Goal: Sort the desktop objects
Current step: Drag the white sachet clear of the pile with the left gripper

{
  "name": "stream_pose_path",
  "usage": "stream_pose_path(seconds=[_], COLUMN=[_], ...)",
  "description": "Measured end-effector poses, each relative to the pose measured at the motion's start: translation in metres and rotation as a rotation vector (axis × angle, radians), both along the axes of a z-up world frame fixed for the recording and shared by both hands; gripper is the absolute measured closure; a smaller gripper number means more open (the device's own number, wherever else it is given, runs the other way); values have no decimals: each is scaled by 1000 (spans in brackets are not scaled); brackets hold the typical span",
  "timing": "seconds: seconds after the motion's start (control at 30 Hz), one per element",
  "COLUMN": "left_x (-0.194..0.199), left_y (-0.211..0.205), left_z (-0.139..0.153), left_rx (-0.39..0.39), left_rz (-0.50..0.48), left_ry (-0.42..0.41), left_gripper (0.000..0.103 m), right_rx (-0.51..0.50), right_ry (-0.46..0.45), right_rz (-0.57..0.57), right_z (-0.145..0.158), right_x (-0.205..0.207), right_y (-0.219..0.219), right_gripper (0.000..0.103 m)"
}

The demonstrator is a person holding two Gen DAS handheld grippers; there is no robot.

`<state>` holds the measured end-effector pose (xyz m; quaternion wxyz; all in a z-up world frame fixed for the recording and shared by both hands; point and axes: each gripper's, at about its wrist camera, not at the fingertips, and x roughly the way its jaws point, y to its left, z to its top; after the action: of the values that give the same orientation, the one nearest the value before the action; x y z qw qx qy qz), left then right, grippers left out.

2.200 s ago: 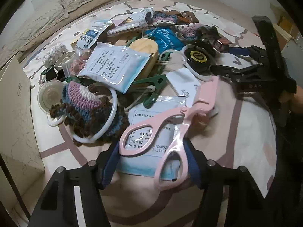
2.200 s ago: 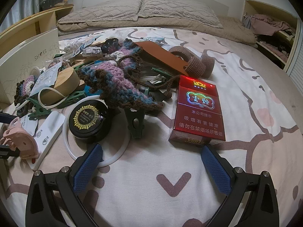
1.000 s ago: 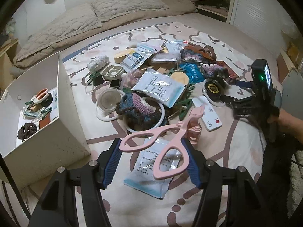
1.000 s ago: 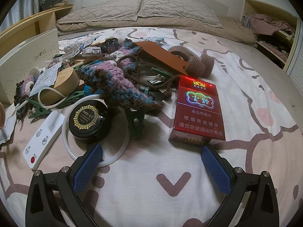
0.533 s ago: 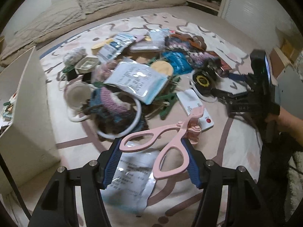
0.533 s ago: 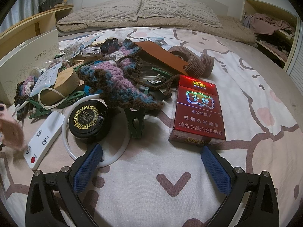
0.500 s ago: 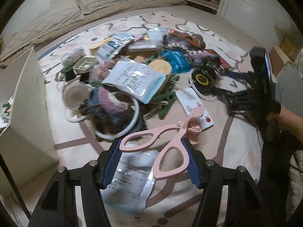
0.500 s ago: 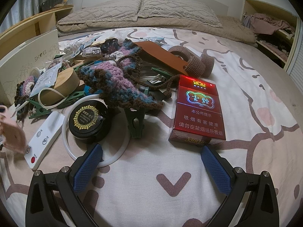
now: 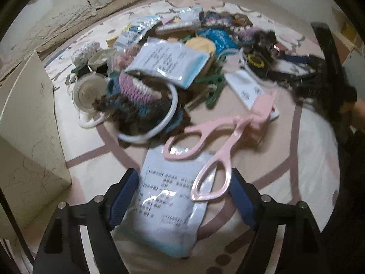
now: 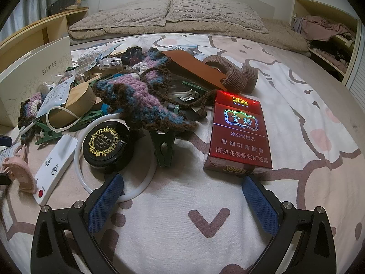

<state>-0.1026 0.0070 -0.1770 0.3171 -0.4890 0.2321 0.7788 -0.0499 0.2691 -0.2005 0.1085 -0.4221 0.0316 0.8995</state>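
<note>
Had left gripper (image 9: 182,196) jaws just opening, pads clear of pink scissors (image 9: 212,141) lying on mask packet (image 9: 168,196). Right gripper (image 10: 182,202) wide, empty, near cigarette pack (image 10: 237,134). I judged: lift straight, avoid snagging loops.
</note>
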Motion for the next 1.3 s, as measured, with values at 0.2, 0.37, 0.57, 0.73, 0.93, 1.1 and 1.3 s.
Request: stream_pose_path(seconds=[0.2,0.37,0.57,0.73,0.93,1.1,1.3], left_x=[2,4,7,2,0,-2,7], left_y=[-15,-30,-45,-66,-88,-85,-76], left_z=[-4,0,1,3,5,3,8], left_rx=[-17,-18,-34,-45,-32,-18,2], left_rz=[-43,-50,-52,-13,30,59,-4], left_ry=[-47,-40,-47,-92,-119,-164,-224], left_gripper=[25,36,36,36,35,24,24], right_rx=[-1,-1,-1,-1,2,10,-16], right_ry=[0,0,0,1,-5,-24,-36], right_rz=[0,1,1,1,1,-3,-3], right_z=[0,0,0,0,0,0,-1], right_x=[0,0,0,0,0,0,12], right_y=[0,0,1,1,0,-2,0], right_gripper=[0,0,0,0,0,0,0])
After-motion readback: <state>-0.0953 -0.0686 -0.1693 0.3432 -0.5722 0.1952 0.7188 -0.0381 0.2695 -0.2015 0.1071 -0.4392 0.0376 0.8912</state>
